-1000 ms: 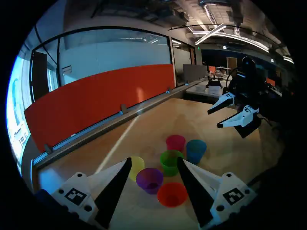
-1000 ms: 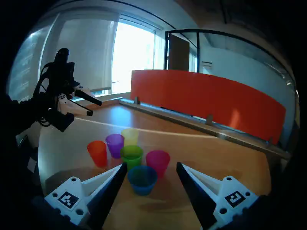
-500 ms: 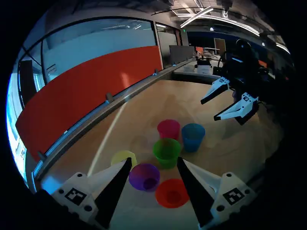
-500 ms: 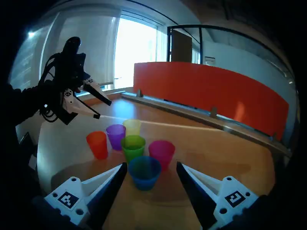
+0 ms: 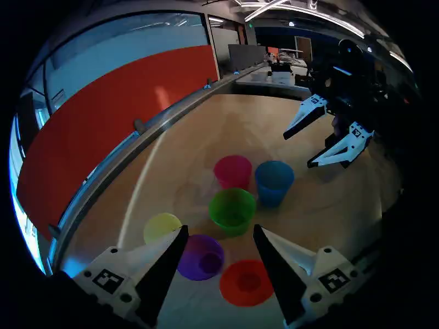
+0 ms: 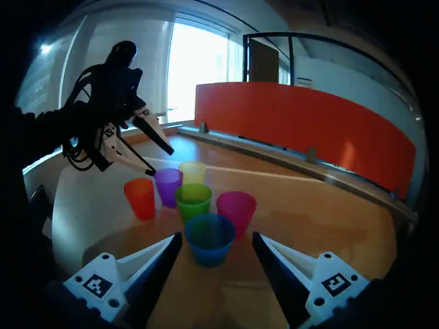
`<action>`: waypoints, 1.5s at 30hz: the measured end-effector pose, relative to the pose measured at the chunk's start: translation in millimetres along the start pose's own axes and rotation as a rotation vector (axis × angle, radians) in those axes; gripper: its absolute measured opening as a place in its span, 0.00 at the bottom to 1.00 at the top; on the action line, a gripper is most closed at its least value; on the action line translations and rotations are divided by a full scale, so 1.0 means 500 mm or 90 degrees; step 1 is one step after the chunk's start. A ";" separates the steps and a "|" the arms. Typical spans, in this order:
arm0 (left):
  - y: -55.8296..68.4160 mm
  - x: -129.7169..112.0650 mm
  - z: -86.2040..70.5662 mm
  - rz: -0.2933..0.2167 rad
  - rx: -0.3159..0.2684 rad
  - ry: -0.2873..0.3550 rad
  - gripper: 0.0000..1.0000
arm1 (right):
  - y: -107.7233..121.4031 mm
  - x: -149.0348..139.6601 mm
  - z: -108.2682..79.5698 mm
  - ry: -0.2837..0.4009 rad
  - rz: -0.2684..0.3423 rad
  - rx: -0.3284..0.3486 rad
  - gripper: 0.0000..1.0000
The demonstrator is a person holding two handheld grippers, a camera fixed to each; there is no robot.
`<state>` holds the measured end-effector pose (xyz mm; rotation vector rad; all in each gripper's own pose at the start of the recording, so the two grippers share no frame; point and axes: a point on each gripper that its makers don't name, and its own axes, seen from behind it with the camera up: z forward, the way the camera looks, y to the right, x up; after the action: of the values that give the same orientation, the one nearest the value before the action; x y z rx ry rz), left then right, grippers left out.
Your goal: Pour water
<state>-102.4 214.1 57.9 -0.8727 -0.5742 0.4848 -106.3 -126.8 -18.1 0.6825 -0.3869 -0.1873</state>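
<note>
Several coloured plastic cups stand in a cluster on the wooden table (image 5: 230,120). In the left gripper view they are pink (image 5: 233,170), blue (image 5: 274,181), green (image 5: 232,210), yellow (image 5: 161,226), purple (image 5: 201,256) and orange (image 5: 245,281). My left gripper (image 5: 220,229) hangs open above the purple and orange cups, holding nothing. The right gripper (image 5: 297,151) is open beyond the blue cup. In the right gripper view, my right gripper (image 6: 215,234) is open with the blue cup (image 6: 209,238) just ahead of its fingertips. The left gripper (image 6: 159,163) hovers open over the purple cup (image 6: 167,183).
An orange partition (image 6: 307,120) with a metal rail (image 5: 137,148) runs along the table's far side. Bright windows (image 6: 192,77) lie behind the left gripper. A person's dark sleeve (image 6: 38,137) holds it. Bare tabletop (image 6: 318,219) stretches to the right of the cups.
The left gripper has come forward and tilted down over the cups, its tips now above the purple one. The right gripper has edged closer to the blue cup. Both stay open.
</note>
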 end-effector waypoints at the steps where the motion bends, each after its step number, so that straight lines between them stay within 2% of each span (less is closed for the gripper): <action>1: 0.002 -0.001 0.006 0.002 -0.004 -0.006 0.88 | 0.000 -0.003 0.001 -0.001 0.001 0.001 0.99; 9: 0.024 -0.008 0.047 0.019 -0.028 -0.050 0.88 | -0.002 -0.025 0.010 -0.010 -0.005 0.010 0.99; 14: 0.028 -0.009 0.064 0.027 -0.036 -0.072 0.88 | -0.001 -0.033 0.014 -0.012 -0.009 0.014 0.99; 27: 0.043 -0.022 0.089 0.050 -0.050 -0.134 0.88 | 0.007 -0.041 0.019 -0.010 -0.002 0.021 0.99; 45: 0.048 -0.021 0.117 0.052 -0.054 -0.177 0.88 | 0.016 -0.047 0.020 -0.008 0.000 0.023 0.99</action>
<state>-151.9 254.1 65.5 -0.9191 -0.8210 0.6661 -131.3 -119.3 -12.6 0.7175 -0.4034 -0.1855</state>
